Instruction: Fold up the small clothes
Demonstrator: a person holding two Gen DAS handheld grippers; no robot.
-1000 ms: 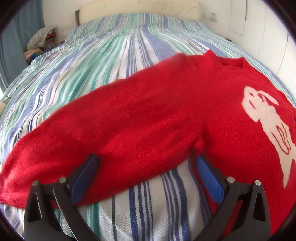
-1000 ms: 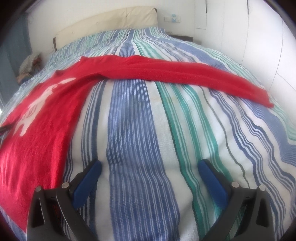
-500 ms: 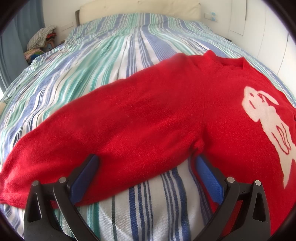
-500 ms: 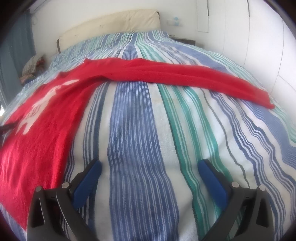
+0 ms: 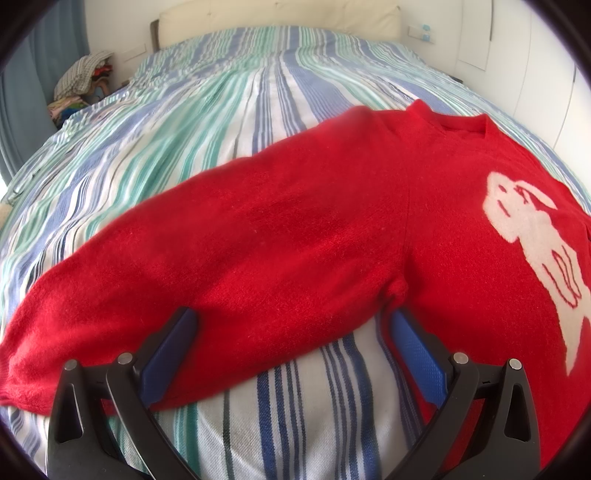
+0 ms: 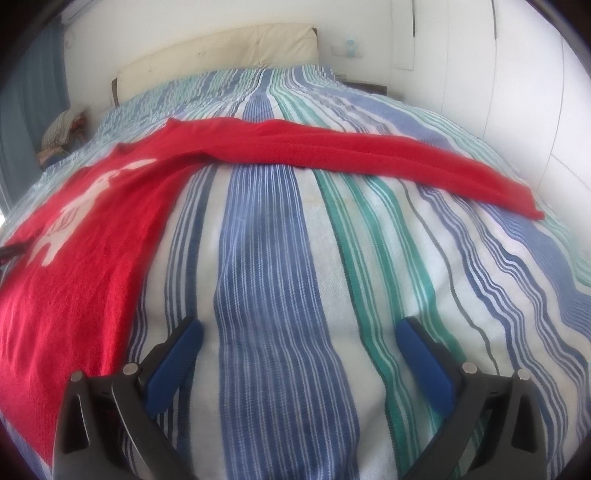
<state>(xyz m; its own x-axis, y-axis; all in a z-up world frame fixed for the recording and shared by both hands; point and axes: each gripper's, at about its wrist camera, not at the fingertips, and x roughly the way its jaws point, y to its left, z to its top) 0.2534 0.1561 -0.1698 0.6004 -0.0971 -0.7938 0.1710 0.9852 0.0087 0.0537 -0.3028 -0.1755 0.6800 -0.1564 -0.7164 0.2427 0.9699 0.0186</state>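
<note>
Left wrist cam: low over bedspread (image 5: 295, 424), close to red sweater (image 5: 295, 240), facing toward headboard (image 5: 277, 16) btwn own open fingers (image 5: 166, 354). Right wrist cam: also low, same heading, set further right, over bare stripes; sweater (image 6: 92, 221) at frame left, sleeve across mid-distance. Shared: sweater body w/ white motif, headboard (image 6: 221, 48), clothes pile (image 5: 81, 81) at far left.

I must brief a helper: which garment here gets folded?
On the striped bedspread lies a red sweater, flat, both sleeves spread wide. A white figure on its chest sets it apart from the clothes pile beside the bed.
</note>
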